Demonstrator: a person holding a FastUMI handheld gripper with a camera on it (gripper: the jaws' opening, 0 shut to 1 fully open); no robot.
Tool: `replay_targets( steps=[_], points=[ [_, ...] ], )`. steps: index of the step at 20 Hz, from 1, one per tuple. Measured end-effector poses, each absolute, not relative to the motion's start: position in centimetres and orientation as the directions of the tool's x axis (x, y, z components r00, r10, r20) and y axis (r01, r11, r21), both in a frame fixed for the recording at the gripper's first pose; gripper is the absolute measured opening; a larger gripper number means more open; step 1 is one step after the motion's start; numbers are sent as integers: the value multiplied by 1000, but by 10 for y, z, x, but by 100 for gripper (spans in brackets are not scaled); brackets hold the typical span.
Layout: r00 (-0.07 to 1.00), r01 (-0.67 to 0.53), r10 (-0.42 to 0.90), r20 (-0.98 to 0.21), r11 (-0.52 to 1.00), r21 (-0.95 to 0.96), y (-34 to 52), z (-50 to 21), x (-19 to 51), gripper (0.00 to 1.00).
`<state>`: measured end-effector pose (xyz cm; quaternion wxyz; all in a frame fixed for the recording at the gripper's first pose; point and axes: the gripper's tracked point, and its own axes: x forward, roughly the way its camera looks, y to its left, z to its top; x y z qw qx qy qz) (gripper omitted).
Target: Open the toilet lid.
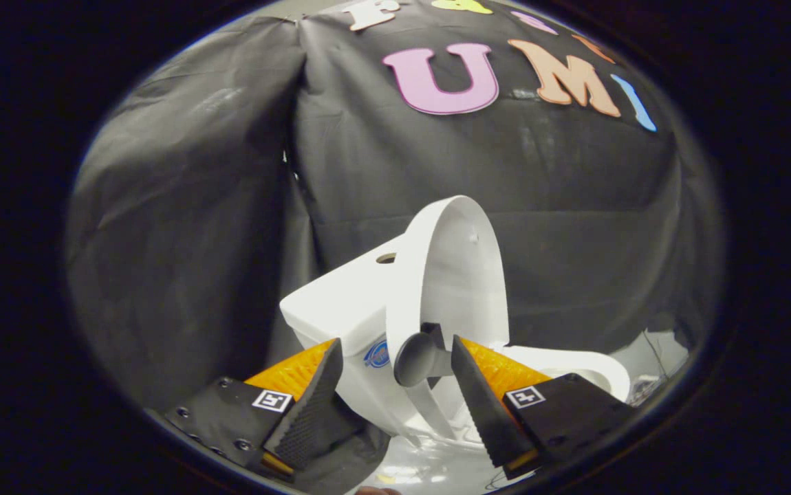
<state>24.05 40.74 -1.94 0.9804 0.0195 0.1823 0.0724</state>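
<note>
A white toilet stands just ahead of my fingers, its tank [340, 302] to the left and its bowl rim [574, 368] to the right. The white lid [461, 275] is raised almost upright, leaning back toward the tank, its inner side facing the bowl. A dark round knob [417, 359] sticks out from the lid's lower edge. My gripper [395, 354] is open, and the knob sits between the fingertips, close to the right finger [478, 402] and apart from the left finger [313, 405]. Neither finger presses on it.
Black cloth walls close in behind and to the left of the toilet. A pale glossy floor [430, 467] shows below the fingers. Some white material [657, 347] lies on the floor beyond the bowl to the right.
</note>
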Motion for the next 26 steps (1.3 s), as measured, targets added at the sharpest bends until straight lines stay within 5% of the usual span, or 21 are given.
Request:
replay_targets(
  steps=[15, 26],
  points=[
    [950, -211, 218, -222, 976, 56, 371, 30, 198, 99],
    [992, -84, 89, -90, 994, 64, 250, 72, 158, 97]
  ],
)
